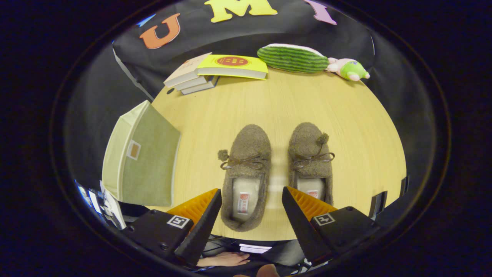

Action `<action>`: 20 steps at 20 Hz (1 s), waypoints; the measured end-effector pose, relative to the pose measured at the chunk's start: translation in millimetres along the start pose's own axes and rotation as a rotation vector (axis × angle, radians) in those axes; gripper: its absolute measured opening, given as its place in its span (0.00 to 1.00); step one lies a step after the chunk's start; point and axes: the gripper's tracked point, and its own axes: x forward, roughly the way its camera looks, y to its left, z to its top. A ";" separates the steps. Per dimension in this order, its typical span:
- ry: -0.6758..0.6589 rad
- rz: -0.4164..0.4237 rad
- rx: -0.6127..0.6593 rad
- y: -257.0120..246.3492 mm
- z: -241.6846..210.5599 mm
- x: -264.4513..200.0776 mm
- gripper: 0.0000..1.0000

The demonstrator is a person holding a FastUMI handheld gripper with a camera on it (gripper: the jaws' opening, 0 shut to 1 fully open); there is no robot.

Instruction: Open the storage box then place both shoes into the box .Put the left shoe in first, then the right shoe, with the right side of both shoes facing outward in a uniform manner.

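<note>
On the wooden surface [307,100], a stack of books [215,71] sits at eleven o'clock, a watermelon-slice plush [293,58] at twelve, and a small green-and-pink plush toy [349,69] touching it at one.

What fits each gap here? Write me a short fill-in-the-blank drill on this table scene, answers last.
1. The storage box, beside the left shoe, has its lid ____.
2. The gripper has its jaws ____, holding nothing.
3. The right shoe stands ____ the left shoe, apart from it.
4. The yellow book lies on a stack of ____.

Answers: closed; open; beside; books
</note>
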 end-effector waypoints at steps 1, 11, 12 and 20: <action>0.015 0.004 0.001 -0.2 -2.6 6.3 1.00; 0.145 0.055 0.100 -5.8 -14.4 49.5 0.60; 0.150 0.053 0.119 -9.6 -13.6 50.5 0.49; 0.168 0.169 0.288 -8.0 -15.9 47.8 0.07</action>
